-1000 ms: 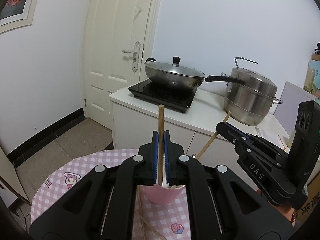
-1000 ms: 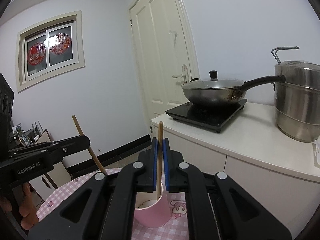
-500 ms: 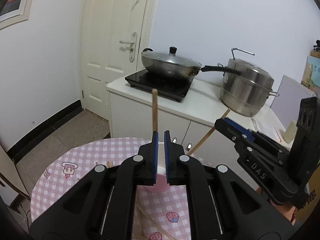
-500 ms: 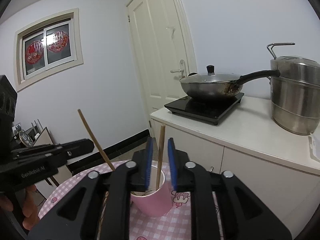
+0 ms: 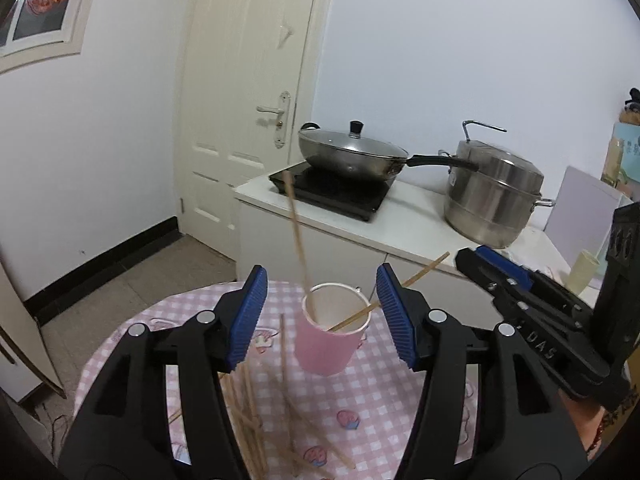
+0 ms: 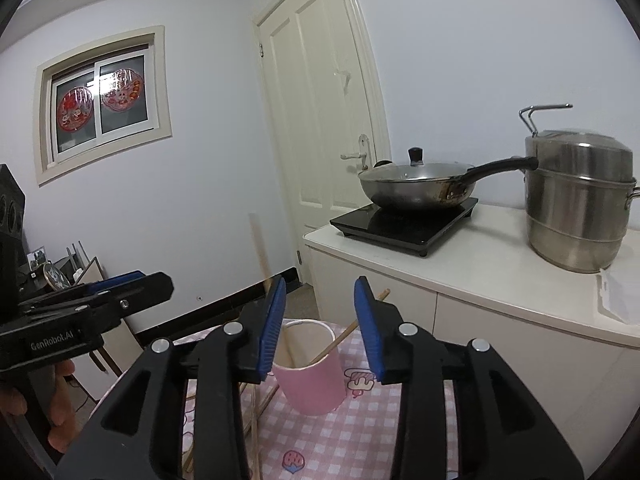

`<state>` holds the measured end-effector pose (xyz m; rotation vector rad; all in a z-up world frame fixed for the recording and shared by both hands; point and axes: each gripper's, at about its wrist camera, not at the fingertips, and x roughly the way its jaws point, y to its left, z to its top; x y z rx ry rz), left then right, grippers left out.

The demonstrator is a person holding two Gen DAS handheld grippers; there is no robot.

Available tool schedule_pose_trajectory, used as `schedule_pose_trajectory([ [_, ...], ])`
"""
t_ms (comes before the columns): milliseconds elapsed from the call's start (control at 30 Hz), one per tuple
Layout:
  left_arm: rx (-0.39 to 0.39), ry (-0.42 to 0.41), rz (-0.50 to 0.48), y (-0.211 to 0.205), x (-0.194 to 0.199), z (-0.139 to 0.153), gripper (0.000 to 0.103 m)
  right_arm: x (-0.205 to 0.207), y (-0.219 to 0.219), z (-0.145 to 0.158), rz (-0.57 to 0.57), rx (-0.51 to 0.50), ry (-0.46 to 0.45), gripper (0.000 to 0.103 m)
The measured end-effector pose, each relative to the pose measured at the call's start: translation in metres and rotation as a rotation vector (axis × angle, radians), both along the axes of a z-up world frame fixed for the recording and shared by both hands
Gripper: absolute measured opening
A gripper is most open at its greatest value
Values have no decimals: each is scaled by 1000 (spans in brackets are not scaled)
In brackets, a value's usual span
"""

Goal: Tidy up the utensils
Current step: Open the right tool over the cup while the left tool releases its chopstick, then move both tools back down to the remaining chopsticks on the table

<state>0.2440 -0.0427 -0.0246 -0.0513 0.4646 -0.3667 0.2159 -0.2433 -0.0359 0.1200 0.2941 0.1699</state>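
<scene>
A pink cup (image 5: 330, 340) (image 6: 312, 380) stands on the pink checked table (image 5: 372, 420). Two wooden chopsticks rest in it, free of both grippers. One chopstick (image 5: 297, 236) (image 6: 259, 252) leans up to the left. The other chopstick (image 5: 404, 290) (image 6: 348, 334) leans over the rim to the right. My left gripper (image 5: 322, 276) is just short of the cup, its jaws opening, nothing pressed between the blue pads. My right gripper (image 6: 320, 286) is also opening and holds nothing. Each gripper shows in the other's view, the right gripper (image 5: 484, 258) and the left gripper (image 6: 136, 284).
Several loose chopsticks (image 5: 256, 412) (image 6: 256, 408) lie on the table in front of the cup. Behind it a white counter (image 5: 408, 224) carries a black hob (image 6: 404, 224), a lidded wok (image 5: 352, 156) and a steel steamer pot (image 6: 580, 208). A hand (image 6: 56, 412) holds the left gripper.
Both grippers let go of their chopsticks, which dropped into the cup and now lean on its rim. Both sets of jaws spread apart and drew back from the cup.
</scene>
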Motion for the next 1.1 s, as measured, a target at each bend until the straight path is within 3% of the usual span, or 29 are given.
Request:
schedule_pose_trajectory([
  [200, 11, -57, 62, 19, -32, 6, 57, -28, 9, 7, -9, -17, -38, 40],
  [433, 37, -134, 140, 40, -71, 9, 67, -55, 25, 4, -8, -53, -70, 44],
  [767, 56, -72, 173, 78, -87, -16, 69, -59, 48, -16, 34, -70, -16, 46],
  [1100, 27, 48, 198, 112, -64, -49, 69, -32, 82, -51, 91, -105, 84, 46],
])
